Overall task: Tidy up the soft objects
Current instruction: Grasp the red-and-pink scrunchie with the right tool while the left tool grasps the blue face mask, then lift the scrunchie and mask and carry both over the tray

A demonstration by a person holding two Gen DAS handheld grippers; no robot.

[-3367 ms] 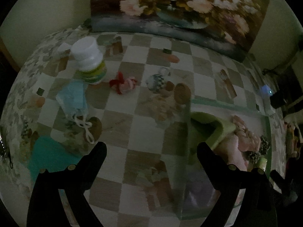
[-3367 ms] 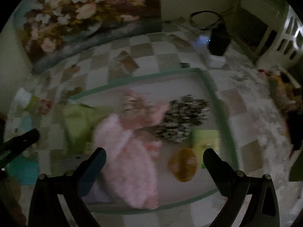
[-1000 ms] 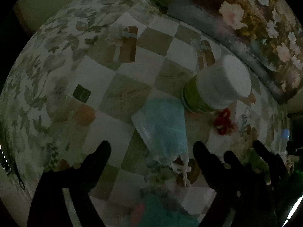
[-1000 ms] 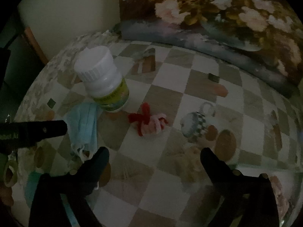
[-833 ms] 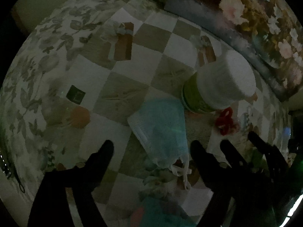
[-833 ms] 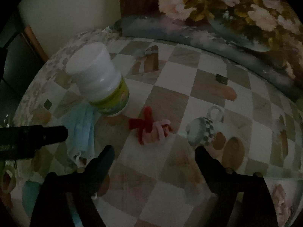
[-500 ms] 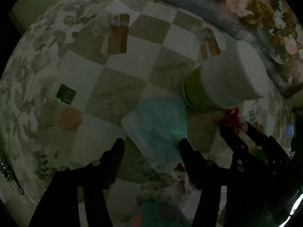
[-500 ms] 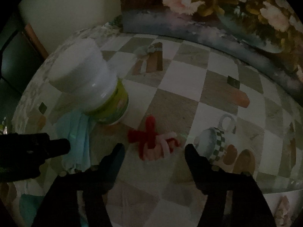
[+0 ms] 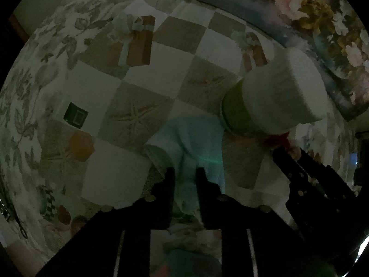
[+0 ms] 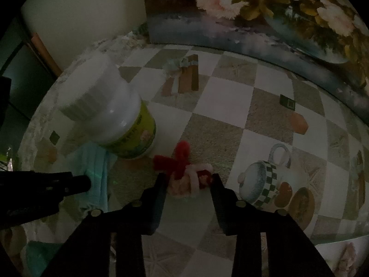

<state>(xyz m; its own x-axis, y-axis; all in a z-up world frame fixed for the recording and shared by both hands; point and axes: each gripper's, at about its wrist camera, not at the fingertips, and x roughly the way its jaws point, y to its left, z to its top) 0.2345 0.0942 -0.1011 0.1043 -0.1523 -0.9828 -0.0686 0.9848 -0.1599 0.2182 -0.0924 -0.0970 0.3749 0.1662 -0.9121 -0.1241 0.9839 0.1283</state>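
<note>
Checkered tablecloth (image 10: 221, 106) bears an upright, capped white bottle (image 10: 110, 115).

Both hand-held grippers narrowed: left (image 9: 184, 173) onto mask (image 9: 193, 143), right (image 10: 188, 181) around pipe-cleaner bundle (image 10: 186, 175).

Home: patterned tablecloth (image 10: 226, 106) (floral painting (image 10: 265, 9))

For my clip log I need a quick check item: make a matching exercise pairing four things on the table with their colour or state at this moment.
Things:
1. face mask
2. pipe-cleaner bundle
3. bottle
4. painting

States:
A. white cap, green label, standing on the tablecloth
B. light blue, pinched between the left gripper fingers
C. flowers, propped along the table's far edge
D. red and pink, between the right gripper fingers

Pairs: 1-B, 2-D, 3-A, 4-C
</note>
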